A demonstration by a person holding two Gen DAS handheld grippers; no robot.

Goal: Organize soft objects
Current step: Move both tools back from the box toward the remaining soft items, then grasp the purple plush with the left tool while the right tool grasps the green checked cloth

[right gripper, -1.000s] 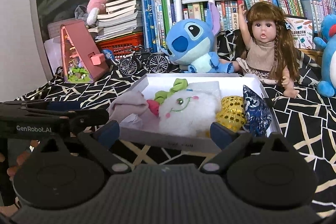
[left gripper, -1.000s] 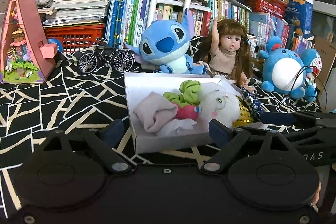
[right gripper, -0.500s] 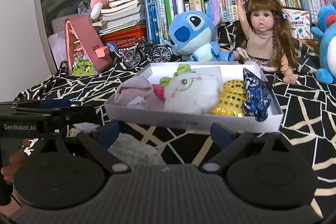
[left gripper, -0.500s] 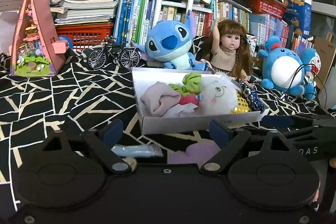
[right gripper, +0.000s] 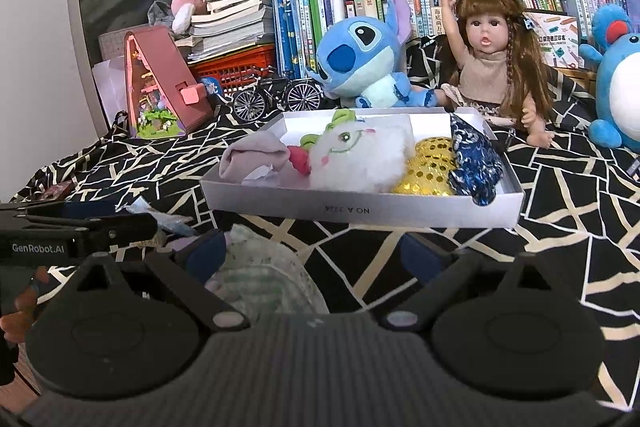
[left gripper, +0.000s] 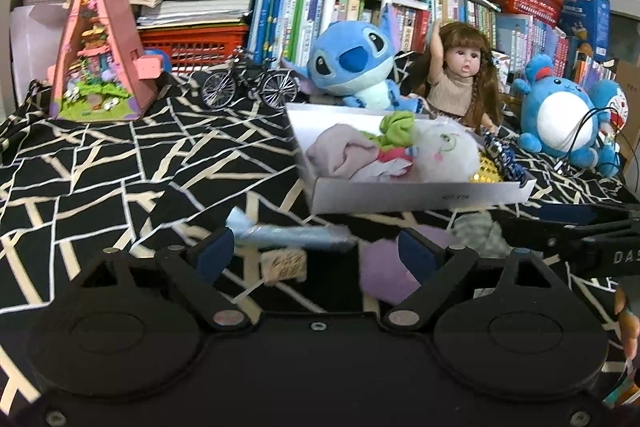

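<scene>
Claws, left [left gripper: 316, 251] and right [right gripper: 316, 255], both wide apart, level, facing box [right gripper: 360, 213].

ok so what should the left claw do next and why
Probably ease the left claw forward and down onto the purple soft toy, then close. Its jaws are open and empty, the toy lies on the cloth just ahead by the right finger, still outside the white box that already holds other soft things.
</scene>
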